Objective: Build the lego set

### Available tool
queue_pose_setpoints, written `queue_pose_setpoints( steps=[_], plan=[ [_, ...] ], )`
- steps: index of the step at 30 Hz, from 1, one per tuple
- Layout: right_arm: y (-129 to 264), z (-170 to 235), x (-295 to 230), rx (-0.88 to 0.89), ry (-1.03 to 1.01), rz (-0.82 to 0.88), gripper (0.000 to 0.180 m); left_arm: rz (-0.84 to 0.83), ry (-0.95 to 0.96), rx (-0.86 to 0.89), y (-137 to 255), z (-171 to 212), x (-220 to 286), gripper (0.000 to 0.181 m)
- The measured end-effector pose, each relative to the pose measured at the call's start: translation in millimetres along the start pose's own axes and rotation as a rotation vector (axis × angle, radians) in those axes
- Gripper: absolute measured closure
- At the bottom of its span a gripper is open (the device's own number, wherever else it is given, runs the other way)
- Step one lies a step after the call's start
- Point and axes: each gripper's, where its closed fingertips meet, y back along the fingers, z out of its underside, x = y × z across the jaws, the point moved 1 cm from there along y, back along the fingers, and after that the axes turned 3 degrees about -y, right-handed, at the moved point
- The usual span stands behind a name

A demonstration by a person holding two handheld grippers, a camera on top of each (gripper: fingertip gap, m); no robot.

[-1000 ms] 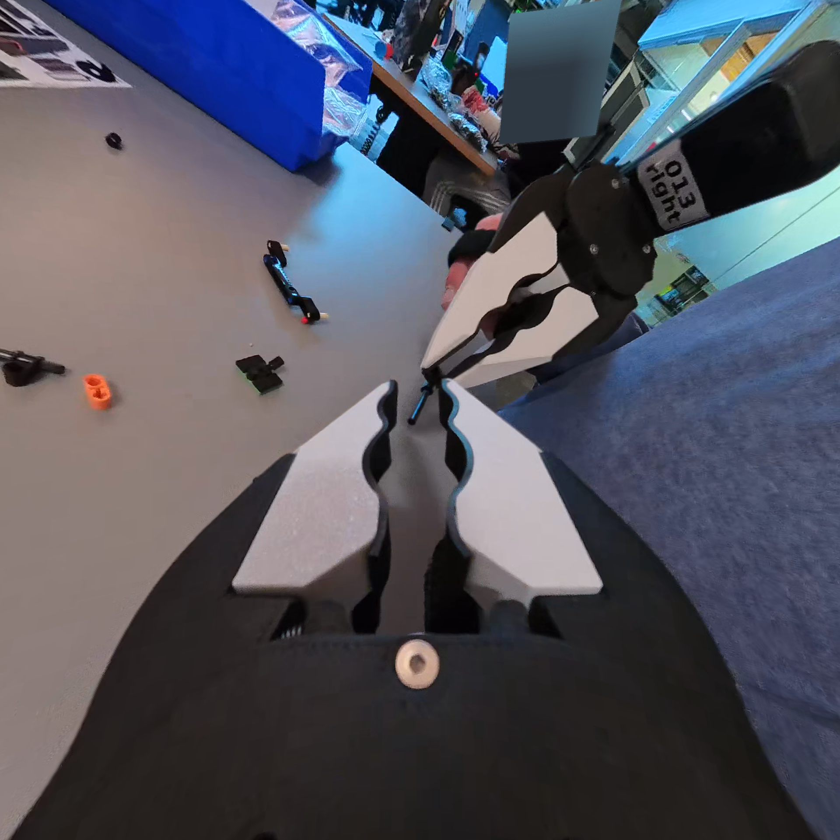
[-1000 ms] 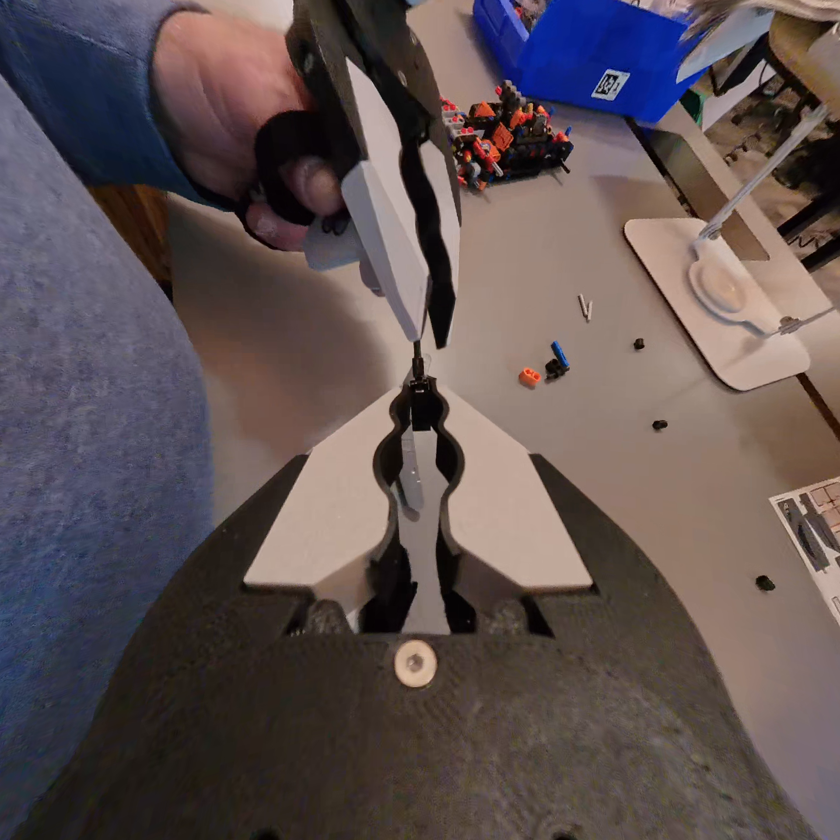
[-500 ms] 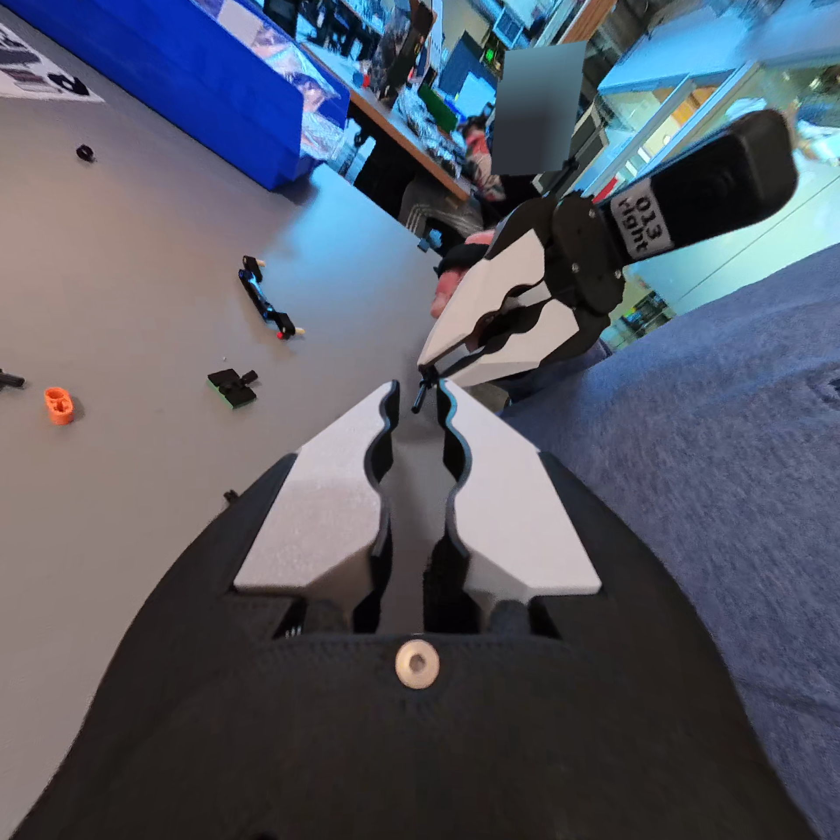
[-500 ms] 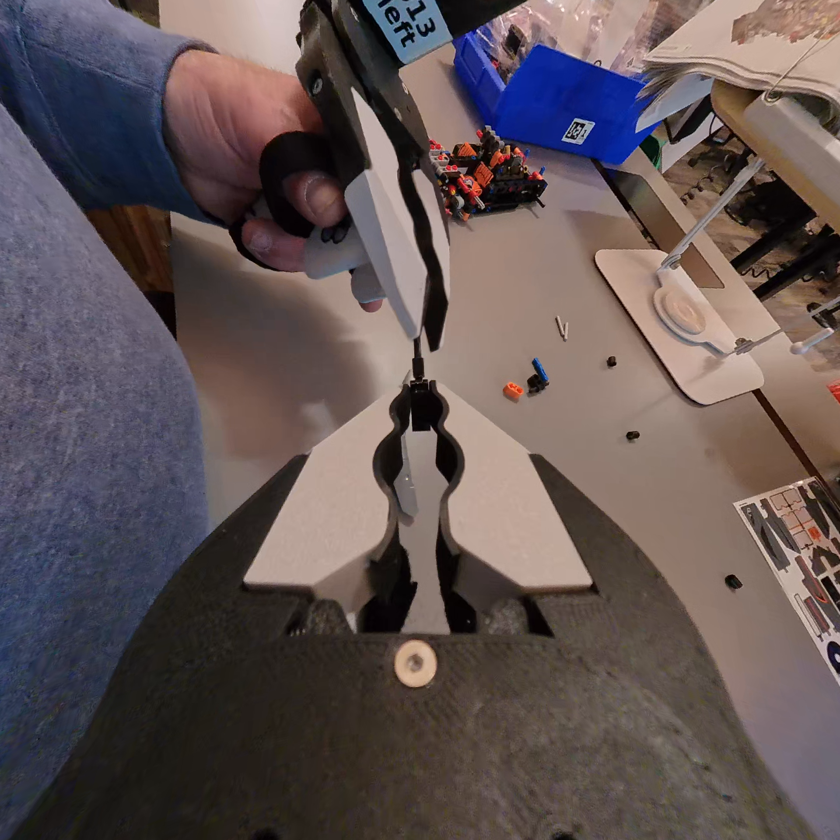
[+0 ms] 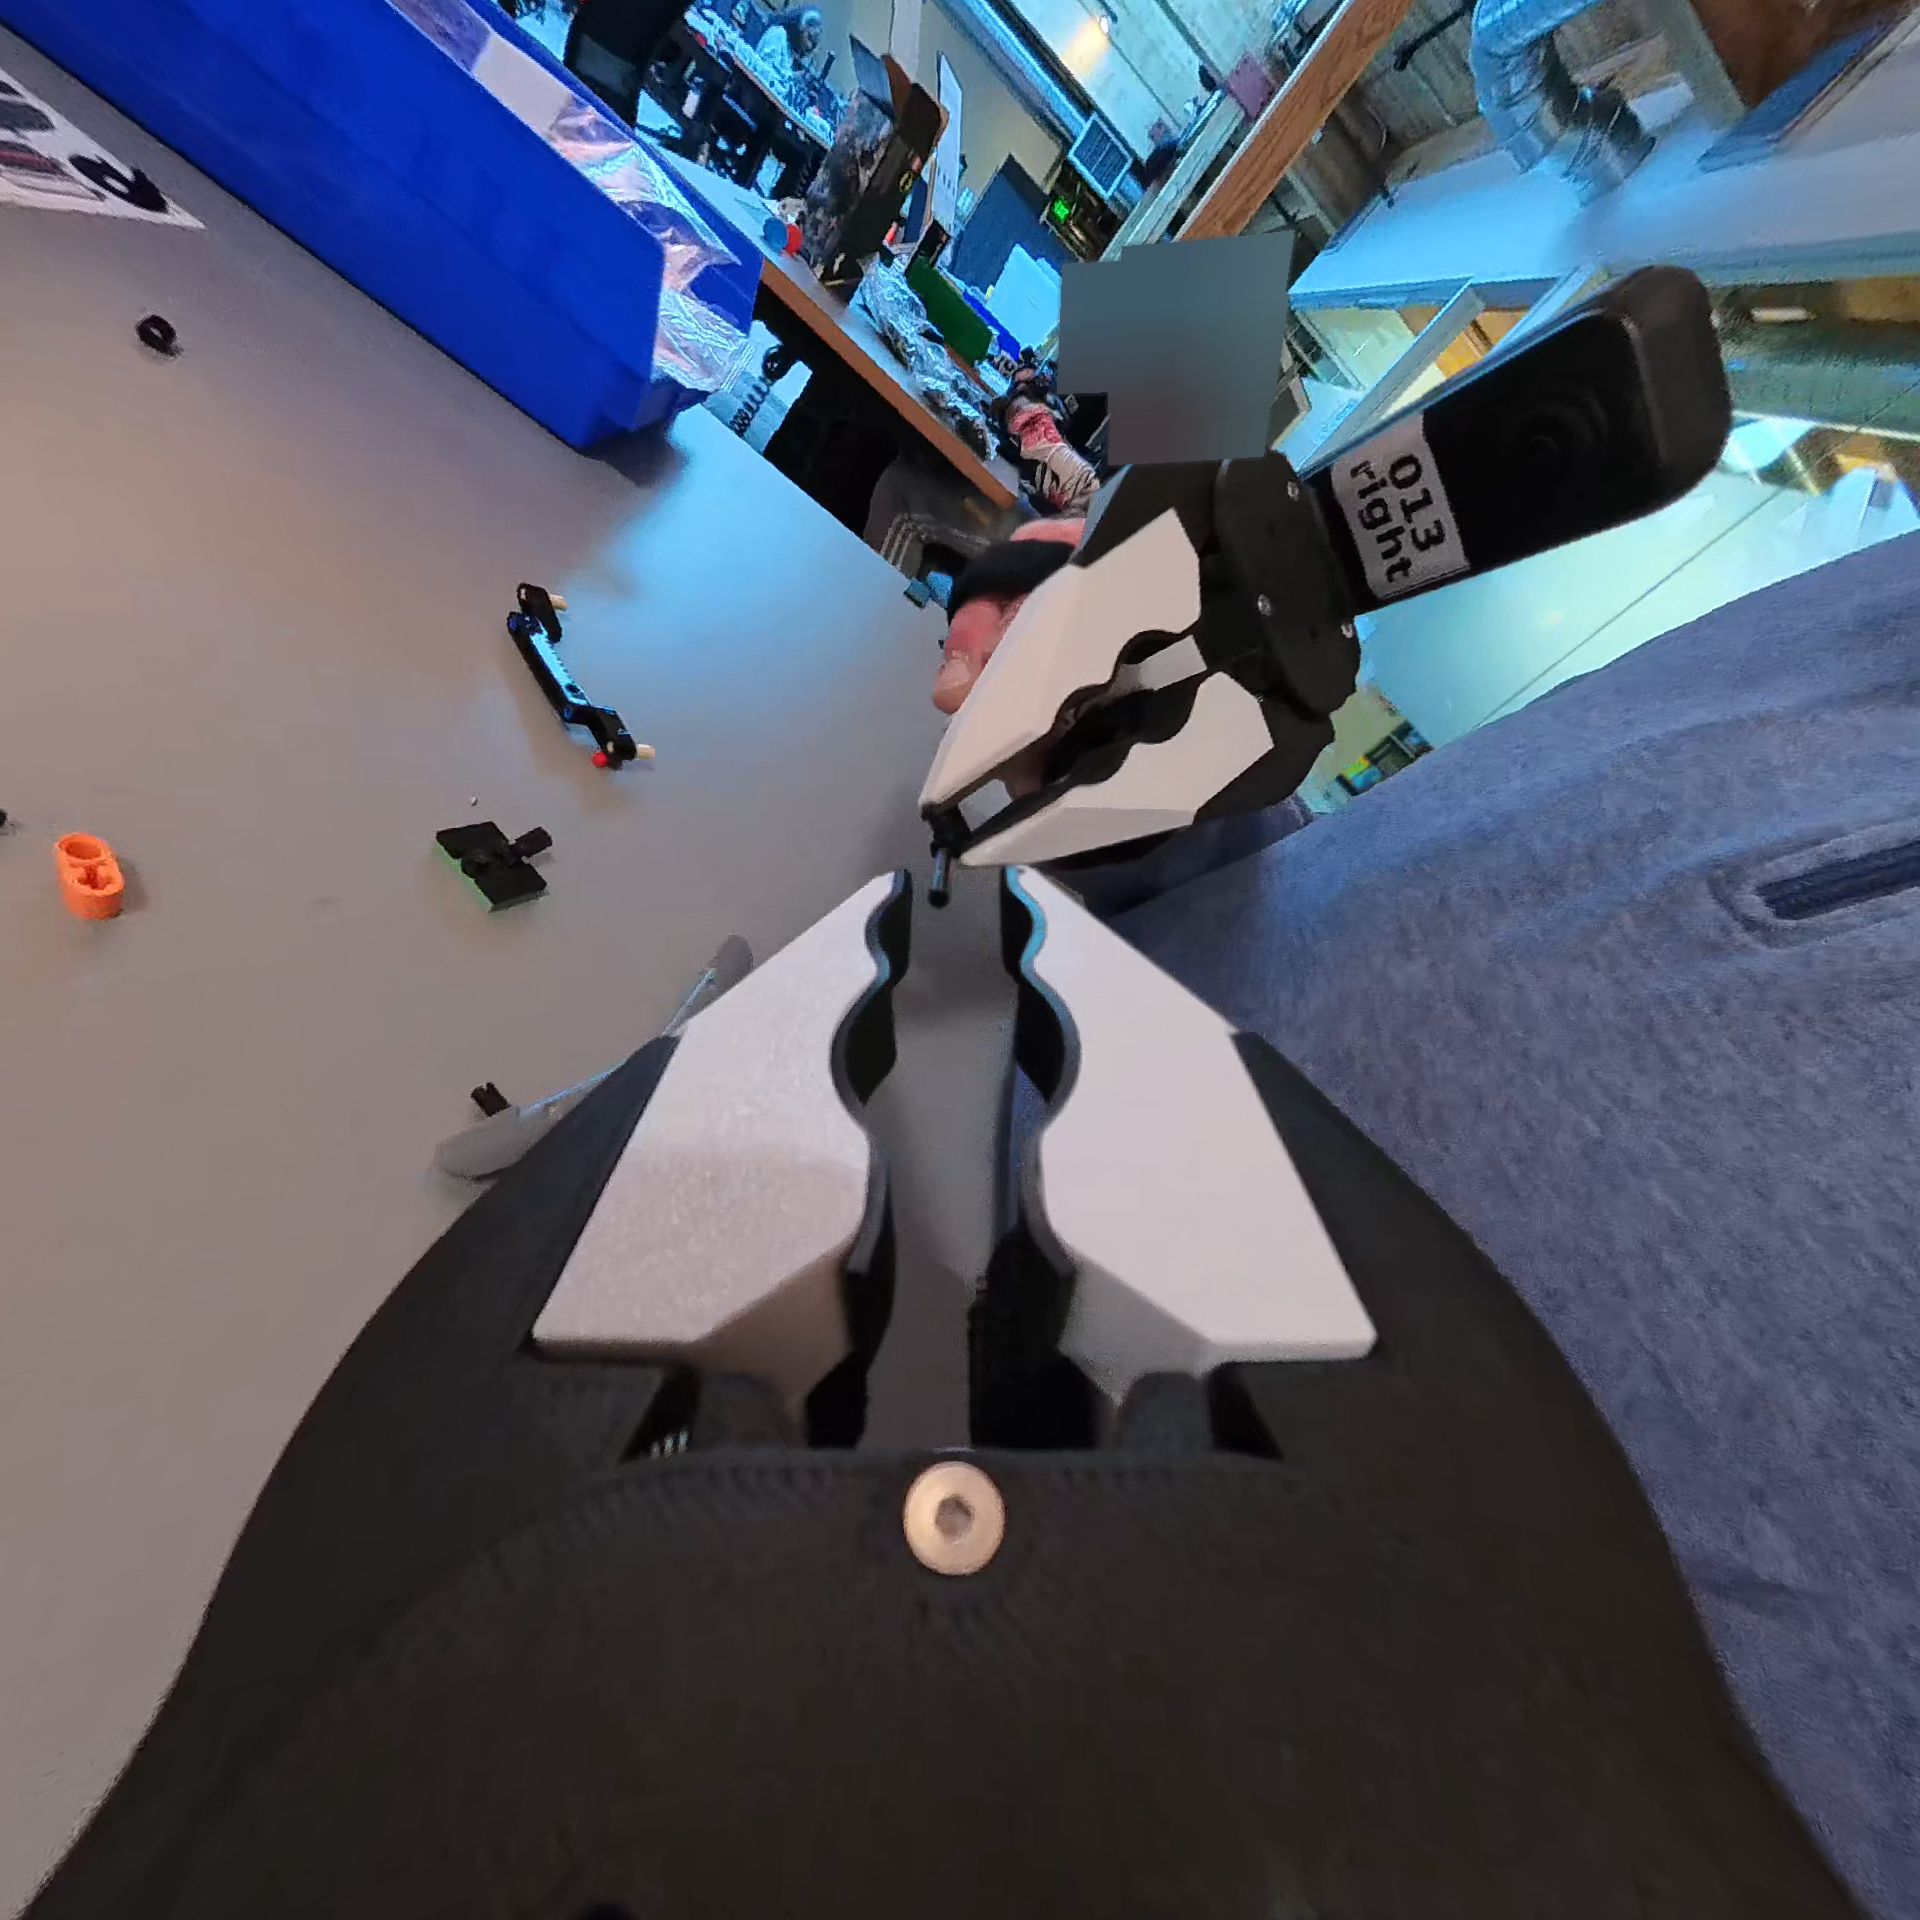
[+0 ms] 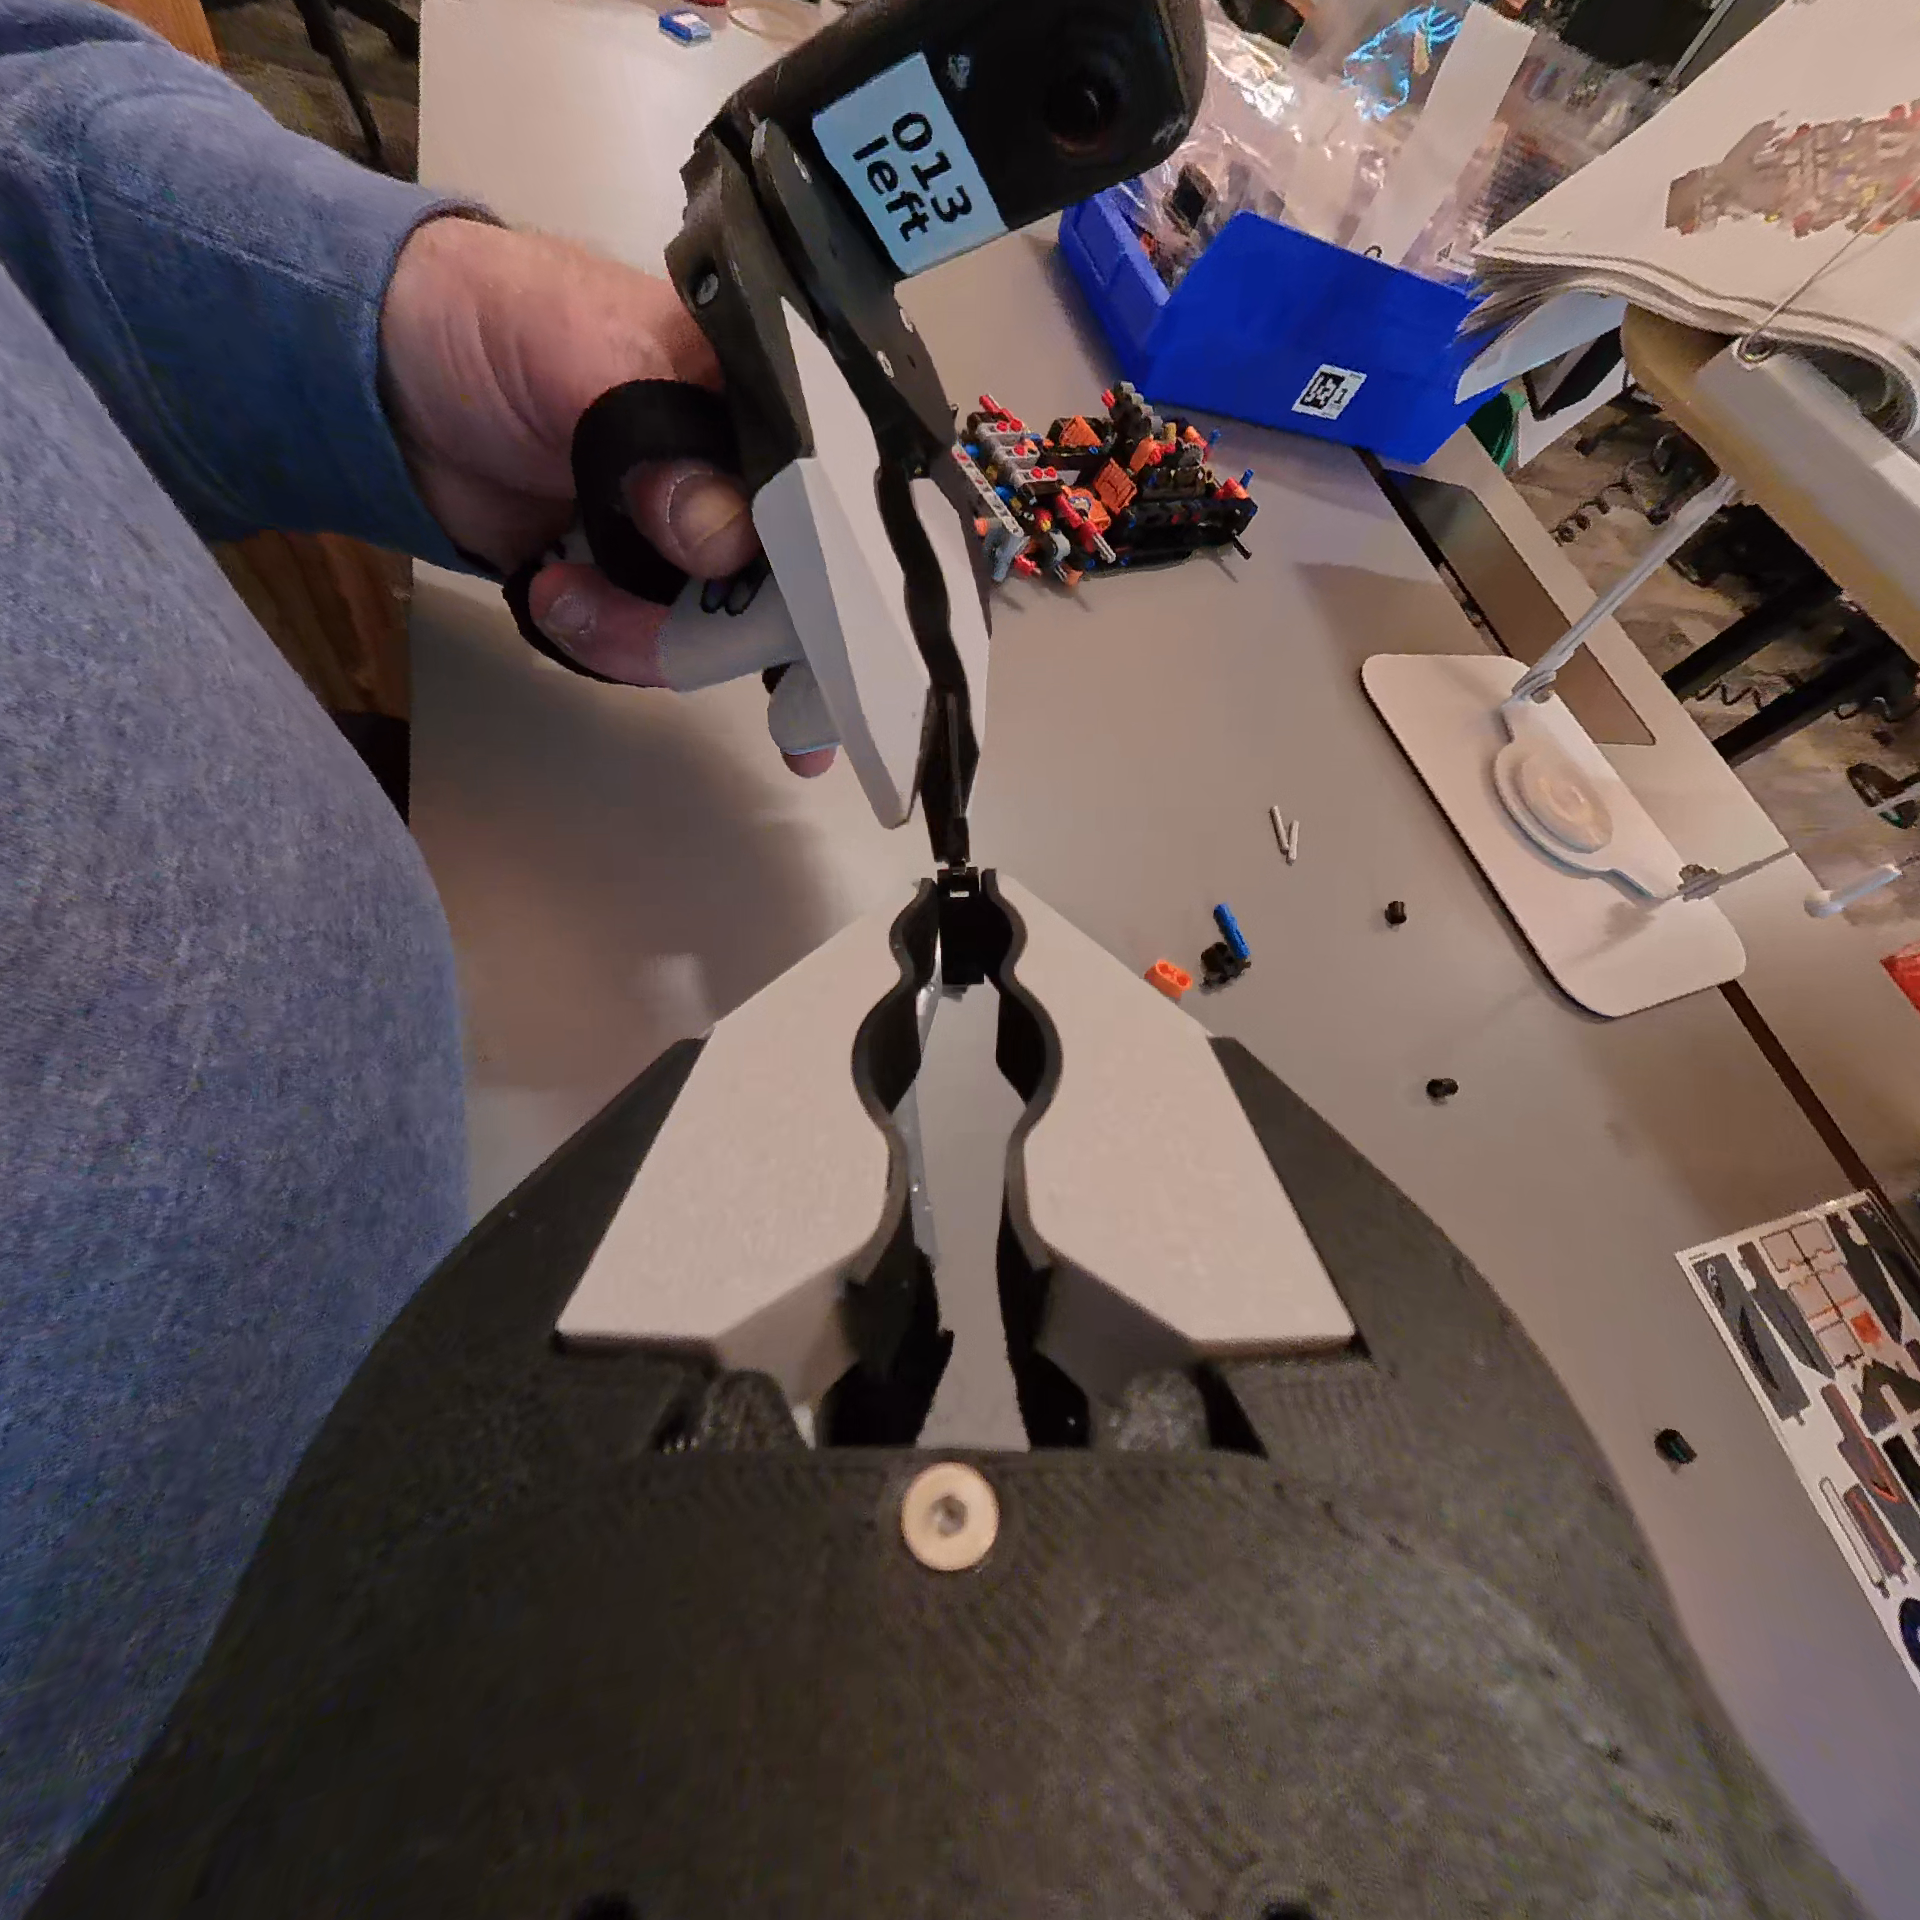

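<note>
Lego pieces lie scattered over the grey table (image 6: 1143, 727), and the largest of them is the half-built model (image 6: 1112, 483) of black, orange and red parts, which sits at the far side just in front of a blue bin (image 6: 1299, 322). A white stand base (image 6: 1538, 831) rests near the table's right edge, and a printed sticker sheet (image 6: 1829, 1371) lies closer in on that side.

Right gripper (image 6: 961, 904): its jaws are drawn nearly together and clamp a small black connector (image 6: 961, 930) at the very tips, with a thin black pin (image 5: 940, 878) sticking out from it toward the other tool. Left gripper (image 5: 951, 894): held in a hand (image 6: 540, 436) with a blue sleeve, it meets the right one tip to tip; its jaws stand a little apart, and they hold nothing that the left wrist view shows (the pin's end hangs just at their mouth, and from the right wrist view I cannot tell whether they touch it).

Loose on the table in the left wrist view are a black beam with tan pegs (image 5: 571, 686), a black and green piece (image 5: 494, 862) and an orange connector (image 5: 91, 875), all well apart from the grippers. Beyond the right gripper lie another orange piece (image 6: 1169, 977), a blue and black pin cluster (image 6: 1226, 940) and two small grey axles (image 6: 1285, 831).
</note>
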Motion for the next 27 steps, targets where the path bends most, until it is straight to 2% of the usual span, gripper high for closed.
queue_pose_setpoints(
  steps=[1,6,27],
  plan=[
    [-1,-1,1,0.002,-0.003,-0.001,0.174,-0.002,0.006,-0.001,2,0,-1,0.166],
    [-12,-4,1,0.022,-0.005,-0.035,0.174,-0.017,0.009,0.007,9,2,-4,0.181],
    [-9,10,21,0.051,-0.086,-0.016,0.174,0.006,0.063,0.058,1,-9,-21,0.181]
  ],
)
